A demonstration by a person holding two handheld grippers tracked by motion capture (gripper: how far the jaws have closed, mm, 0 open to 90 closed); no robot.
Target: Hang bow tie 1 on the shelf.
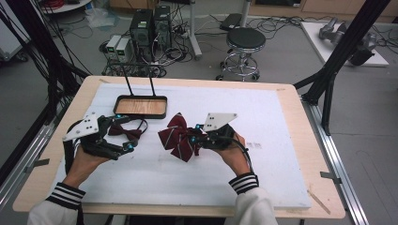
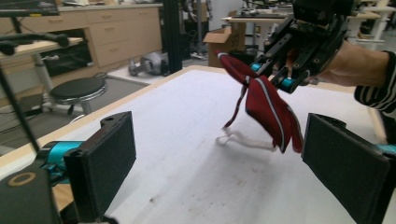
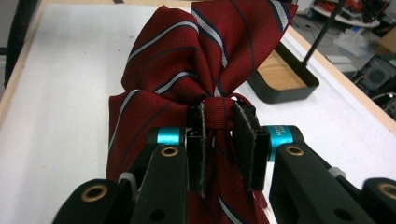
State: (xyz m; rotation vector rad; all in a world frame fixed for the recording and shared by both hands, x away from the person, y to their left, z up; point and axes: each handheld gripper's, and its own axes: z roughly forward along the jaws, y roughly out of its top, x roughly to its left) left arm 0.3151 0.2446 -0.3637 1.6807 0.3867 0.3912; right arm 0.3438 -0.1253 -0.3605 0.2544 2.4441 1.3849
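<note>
Right gripper (image 1: 197, 136) is clamped on the knot of the striped bow tie (image 1: 178, 137), pads squeezing the centre band from both sides (clearest in the right gripper view: bow tie (image 3: 196, 88) fans out above the jaws, tails hang down behind them). In the high view the bow tie sits near the middle of the white mat (image 1: 281, 140), held at the gripper's left. The left gripper view shows it lifted off the mat, with its thin white strap (image 2: 247, 141) dangling down to the surface.

Left gripper (image 1: 123, 133) has its jaws wide apart, nothing between the pads; left gripper view confirms bare mat (image 2: 187, 140) between them. It hovers at the left side of the mat, near a second, plain dark red bow tie (image 1: 126, 131) lying just beside its jaws. Cannot tell if it touches.

Black tray (image 1: 141, 107) with a wooden floor sits at the far side of the mat, behind both grippers and apart from them.
</note>
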